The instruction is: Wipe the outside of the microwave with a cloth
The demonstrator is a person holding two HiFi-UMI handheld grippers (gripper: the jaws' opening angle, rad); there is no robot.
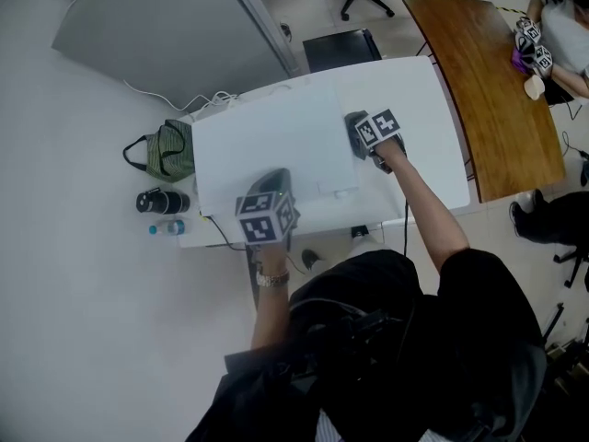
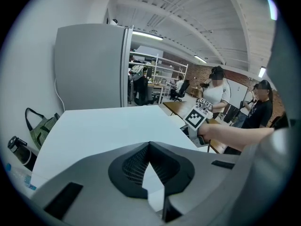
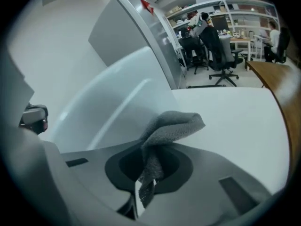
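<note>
Cool, even light, apparently from ceiling strips above the microwave, casts soft shadows; both gripper views warp and darken toward their edges.

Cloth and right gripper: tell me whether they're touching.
Touching. The right gripper view shows the cloth pinched in the right gripper, its free end bunched beyond.

a white table on pale floor, a wooden table beside it, a grey partition behind; strip lights under white ceiling beams.
</note>
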